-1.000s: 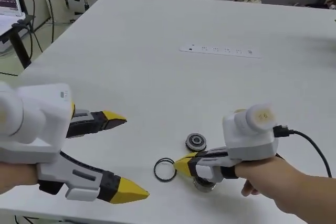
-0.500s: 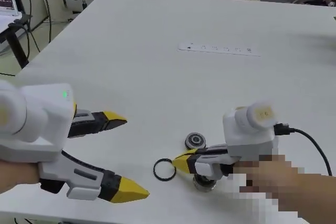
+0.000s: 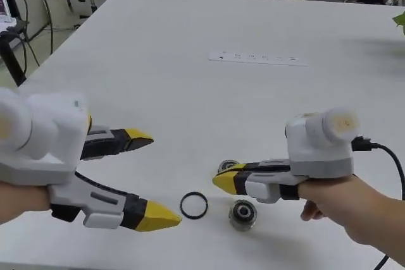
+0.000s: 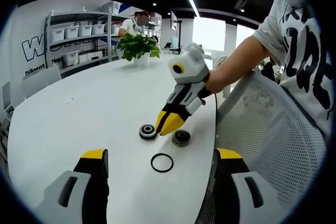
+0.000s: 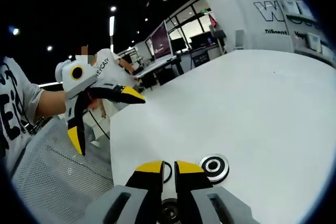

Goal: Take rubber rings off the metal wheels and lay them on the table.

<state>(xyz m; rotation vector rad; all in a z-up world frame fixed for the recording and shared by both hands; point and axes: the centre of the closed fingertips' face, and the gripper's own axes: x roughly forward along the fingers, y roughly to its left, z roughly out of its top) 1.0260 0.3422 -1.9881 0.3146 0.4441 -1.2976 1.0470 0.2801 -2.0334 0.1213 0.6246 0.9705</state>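
A black rubber ring (image 3: 193, 205) lies flat on the white table (image 3: 190, 93), also seen as the ring (image 4: 161, 162) between my left jaws. One metal wheel (image 3: 242, 214) stands just right of it; a second wheel (image 3: 226, 166) is partly hidden behind my right gripper (image 3: 219, 182), which hovers shut above both with nothing visible in it. The wheels (image 4: 147, 131) (image 4: 181, 138) flank that gripper's tip (image 4: 169, 124). My left gripper (image 3: 149, 177) is wide open, left of the ring. In the right gripper view a wheel (image 5: 214, 165) sits beside the shut gripper (image 5: 164, 167).
A white power strip (image 3: 256, 58) lies far back on the table. A black cable (image 3: 391, 164) trails from the right gripper. The table's near edge runs just below both hands. A mesh chair (image 4: 262, 119) stands beside the table.
The right gripper has lifted off the near wheel and drawn back to the right, uncovering it. The ring and the left gripper stay put.
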